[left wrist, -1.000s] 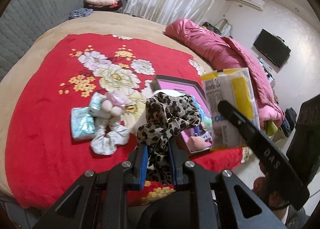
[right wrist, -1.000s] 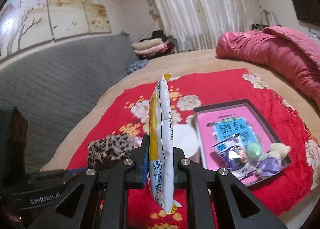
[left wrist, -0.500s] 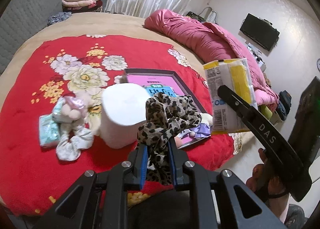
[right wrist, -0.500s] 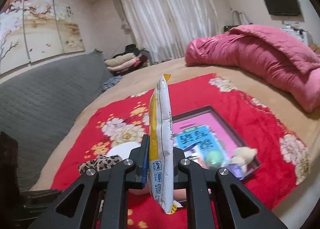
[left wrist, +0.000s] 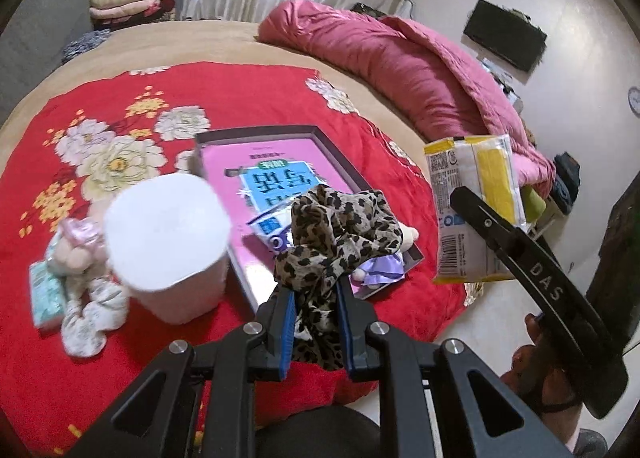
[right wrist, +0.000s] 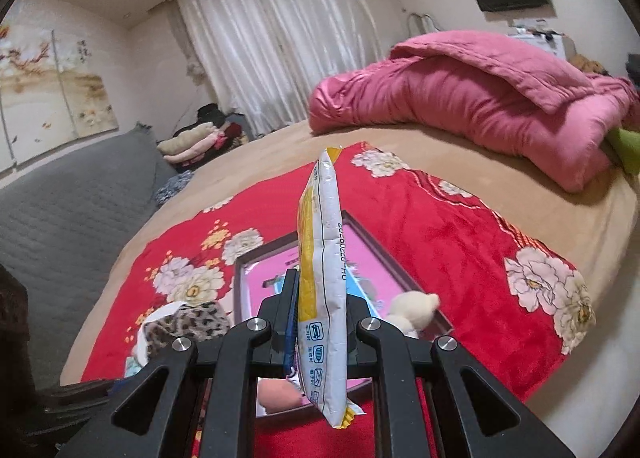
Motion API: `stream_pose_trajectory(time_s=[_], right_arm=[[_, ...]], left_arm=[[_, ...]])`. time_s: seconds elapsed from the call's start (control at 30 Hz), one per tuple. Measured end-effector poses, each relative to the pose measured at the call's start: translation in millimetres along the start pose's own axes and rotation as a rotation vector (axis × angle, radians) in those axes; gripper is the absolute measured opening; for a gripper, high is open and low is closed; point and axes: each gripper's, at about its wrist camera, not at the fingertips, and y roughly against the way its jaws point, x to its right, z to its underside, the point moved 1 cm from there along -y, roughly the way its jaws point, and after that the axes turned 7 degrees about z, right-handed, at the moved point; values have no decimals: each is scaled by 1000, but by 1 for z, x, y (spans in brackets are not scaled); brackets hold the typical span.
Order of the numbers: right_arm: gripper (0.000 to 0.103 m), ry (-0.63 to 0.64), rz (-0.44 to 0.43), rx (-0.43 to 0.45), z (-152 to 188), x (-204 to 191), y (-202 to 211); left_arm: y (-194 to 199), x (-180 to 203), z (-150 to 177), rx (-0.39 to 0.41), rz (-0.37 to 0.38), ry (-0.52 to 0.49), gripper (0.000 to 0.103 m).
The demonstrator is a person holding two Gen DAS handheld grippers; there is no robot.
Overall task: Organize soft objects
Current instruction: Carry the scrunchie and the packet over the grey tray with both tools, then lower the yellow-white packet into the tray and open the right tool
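Note:
My left gripper (left wrist: 316, 294) is shut on a leopard-print scrunchie (left wrist: 336, 230), held in the air over the near edge of a dark-framed box (left wrist: 276, 134) with a pink floor. In the box lie a blue packet (left wrist: 276, 186) and a small plush doll in purple (left wrist: 380, 268). My right gripper (right wrist: 320, 302) is shut on an upright yellow-and-white tissue pack (right wrist: 320, 234), above the same box (right wrist: 384, 254). In the left wrist view that pack (left wrist: 476, 210) hangs to the right, past the bed's edge, with one black finger (left wrist: 516, 246) across it.
A white paper roll (left wrist: 168, 234) stands left of the box on the red floral blanket (left wrist: 248, 94). Left of it lie a pink plush toy (left wrist: 76, 242), a teal tissue pack (left wrist: 46, 294) and a white scrunchie (left wrist: 92, 322). A pink duvet (right wrist: 480, 98) is heaped at the back.
Both grippers have carried their loads to the right across the bed. The box has drawn closer and now sits under them. The paper roll has come into the left view.

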Motion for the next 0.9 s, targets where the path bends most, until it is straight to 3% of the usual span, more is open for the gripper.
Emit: stream_pose_trajectory(time_s=[0.53, 0.9], right_arm=[[14, -35, 13, -49, 8, 21, -21], [15, -23, -86, -146, 22, 15, -48]], left_arm=[[-74, -2, -9, -75, -41, 1, 19], [-101, -16, -9, -110, -109, 28, 19]])
